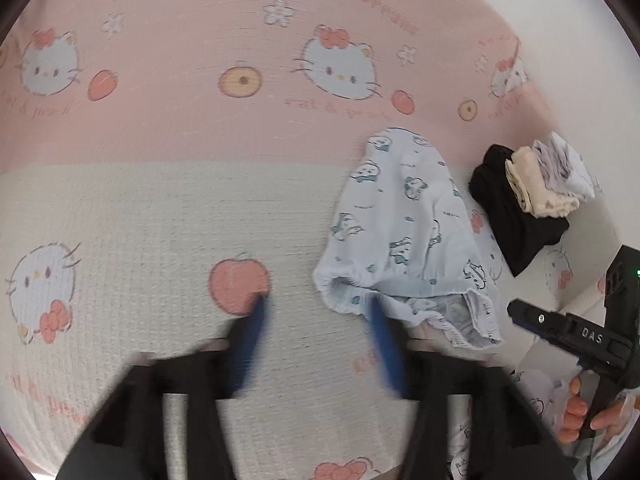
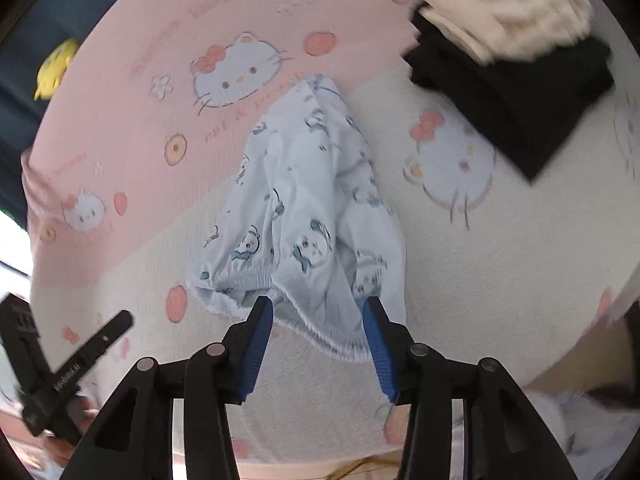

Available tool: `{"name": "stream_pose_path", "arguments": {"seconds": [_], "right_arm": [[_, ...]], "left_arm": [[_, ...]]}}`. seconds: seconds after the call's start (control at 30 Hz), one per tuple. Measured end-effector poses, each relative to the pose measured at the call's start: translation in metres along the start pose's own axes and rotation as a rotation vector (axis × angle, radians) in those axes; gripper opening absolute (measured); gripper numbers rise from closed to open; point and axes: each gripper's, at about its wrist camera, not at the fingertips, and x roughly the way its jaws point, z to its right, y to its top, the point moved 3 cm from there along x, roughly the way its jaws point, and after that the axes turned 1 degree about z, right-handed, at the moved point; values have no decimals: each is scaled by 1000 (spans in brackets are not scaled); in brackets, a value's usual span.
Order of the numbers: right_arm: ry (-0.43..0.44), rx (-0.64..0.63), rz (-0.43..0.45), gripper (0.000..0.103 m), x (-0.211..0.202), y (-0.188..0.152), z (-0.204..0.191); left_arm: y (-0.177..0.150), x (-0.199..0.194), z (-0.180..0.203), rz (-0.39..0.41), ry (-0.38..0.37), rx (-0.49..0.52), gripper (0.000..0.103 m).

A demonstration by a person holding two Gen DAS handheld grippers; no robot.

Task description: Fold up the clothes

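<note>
Gaping, empty: left claw (image 1: 318, 304), motion-blurred | right claw (image 2: 318, 304) parted, straddling printed shorts (image 2: 304, 216) waistband

A pink-and-cream cartoon-cat bedsheet (image 1: 168, 208) printed with peaches, flowers and script lettering is covering the whole work surface, while a yellow plush toy (image 2: 56, 66) is lying against a dark blue backdrop (image 2: 80, 12) beyond the sheet's far left edge.

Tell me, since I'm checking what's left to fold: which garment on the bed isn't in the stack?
The light blue printed garment, lying alone and rumpled. The black and cream ones are folded and stacked.
</note>
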Motion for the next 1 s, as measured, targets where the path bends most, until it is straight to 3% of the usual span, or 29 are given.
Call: {"name": "stream_pose_path", "arguments": {"seconds": [0.17, 0.63, 0.8, 1.0], "right_arm": [[-43, -9, -40, 46, 5, -11, 18], [-98, -46, -133, 46, 43, -11, 16], [-110, -34, -143, 46, 51, -8, 19], [-140, -47, -168, 46, 64, -5, 18]], "left_arm": [[2, 10, 13, 11, 2, 35, 60], [5, 68, 42, -99, 70, 202, 60], [0, 96, 56, -168, 104, 336, 60], [-3, 111, 67, -172, 162, 458, 60]]}}
